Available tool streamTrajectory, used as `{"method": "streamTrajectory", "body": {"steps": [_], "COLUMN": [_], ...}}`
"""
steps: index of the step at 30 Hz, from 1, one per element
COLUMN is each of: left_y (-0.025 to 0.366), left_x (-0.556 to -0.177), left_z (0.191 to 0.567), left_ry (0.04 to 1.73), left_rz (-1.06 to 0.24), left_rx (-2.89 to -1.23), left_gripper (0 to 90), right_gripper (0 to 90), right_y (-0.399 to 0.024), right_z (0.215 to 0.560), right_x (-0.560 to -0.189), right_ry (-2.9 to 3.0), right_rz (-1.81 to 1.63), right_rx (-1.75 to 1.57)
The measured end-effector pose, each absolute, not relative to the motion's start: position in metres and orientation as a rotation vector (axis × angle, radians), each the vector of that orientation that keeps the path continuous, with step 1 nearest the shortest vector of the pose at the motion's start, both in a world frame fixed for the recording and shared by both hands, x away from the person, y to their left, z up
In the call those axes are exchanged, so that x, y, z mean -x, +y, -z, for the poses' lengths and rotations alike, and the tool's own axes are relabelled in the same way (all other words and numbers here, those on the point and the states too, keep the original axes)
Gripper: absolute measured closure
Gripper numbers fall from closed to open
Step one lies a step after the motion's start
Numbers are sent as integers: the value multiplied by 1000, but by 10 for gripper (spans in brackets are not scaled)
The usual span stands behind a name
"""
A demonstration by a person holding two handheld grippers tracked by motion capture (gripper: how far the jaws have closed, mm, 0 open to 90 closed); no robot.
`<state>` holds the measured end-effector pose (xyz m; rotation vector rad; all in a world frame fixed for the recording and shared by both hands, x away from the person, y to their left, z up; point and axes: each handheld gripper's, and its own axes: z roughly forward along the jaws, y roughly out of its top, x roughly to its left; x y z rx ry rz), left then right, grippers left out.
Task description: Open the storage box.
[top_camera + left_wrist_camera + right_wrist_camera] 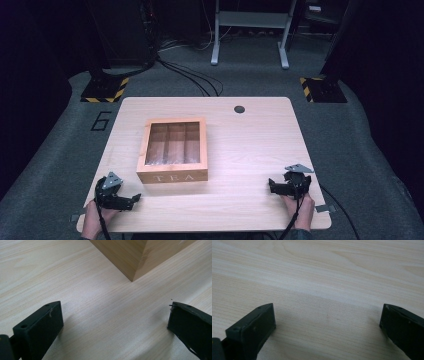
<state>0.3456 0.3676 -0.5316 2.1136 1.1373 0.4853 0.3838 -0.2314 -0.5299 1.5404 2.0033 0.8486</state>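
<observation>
Table (pixel 250 145): tea box (pixel 172 150) just beyond left claw (pixel 134 200).

A wooden tea box (pixel 172 150) sits on the table (pixel 250 150) between two grippers.

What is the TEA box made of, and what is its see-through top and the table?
The TEA box looks like light, smooth wood: grain lines show on its corner in the left gripper view. Its lid window is probably clear glass or plastic, since the dividers show through with a faint shine. The table looks like pale wood or wood-look laminate, matte, with long grain lines.
</observation>
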Motion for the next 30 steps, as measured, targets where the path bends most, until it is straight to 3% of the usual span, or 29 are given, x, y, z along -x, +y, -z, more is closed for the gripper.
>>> {"method": "streamTrajectory", "body": {"steps": [18, 30], "left_y": [367, 360], "left_x": [-345, -339], "left_z": [531, 503], "left_ry": [1152, 1092], "left_rz": [-482, -479], "left_rx": [-2086, -2011], "left_gripper": [4, 0], "right_gripper": [0, 0], "right_y": [-232, -232], "right_z": [530, 530], "right_x": [-384, -384], "right_ry": [1998, 1997], "right_rz": [-851, -854], "right_rx": [-1547, -1540]}}
